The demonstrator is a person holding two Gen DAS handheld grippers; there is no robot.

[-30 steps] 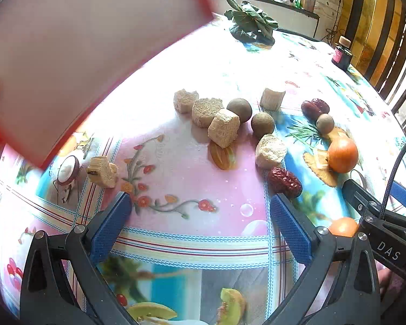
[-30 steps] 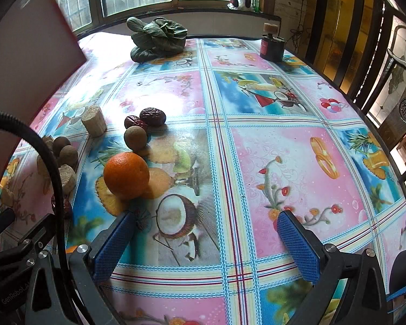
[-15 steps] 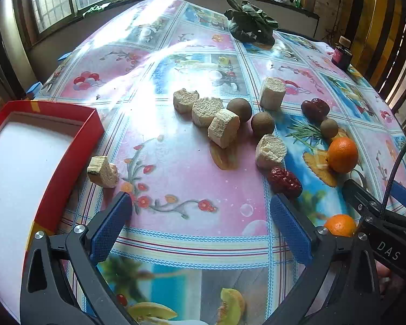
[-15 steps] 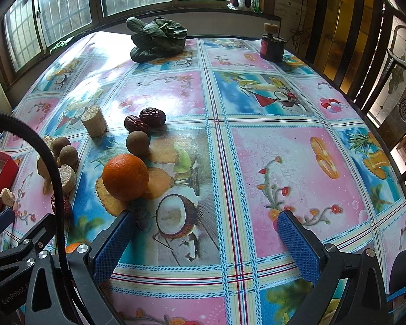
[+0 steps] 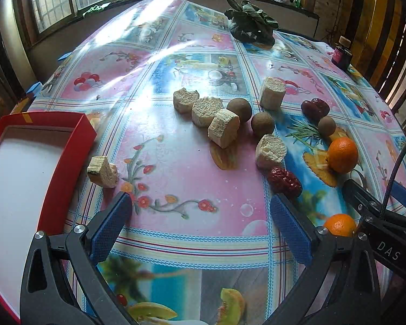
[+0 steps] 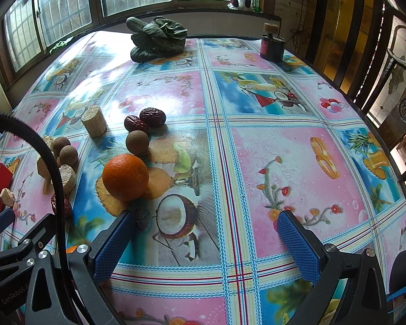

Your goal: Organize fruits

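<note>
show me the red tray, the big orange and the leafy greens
red tray (image 5: 67,159), left wrist view, on its right wall
big orange (image 6: 125,176), right wrist view, middle of the peel
leafy greens (image 6: 157,38), right wrist view, centre of the bunch

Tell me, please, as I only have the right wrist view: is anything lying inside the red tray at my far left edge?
Observer: No. In the left wrist view the red tray shows a bare white floor wherever it is in frame.
Operator: Thank you. How many pale cut chunks are on the table? My cable hides some.
Observer: Six. Five pale chunks lie clustered with the brown round fruits, and a lone chunk lies close by the tray's wall.
Operator: And is the left gripper carrying anything?
Observer: No. The left gripper is open, with only tablecloth between its fingers.
</note>
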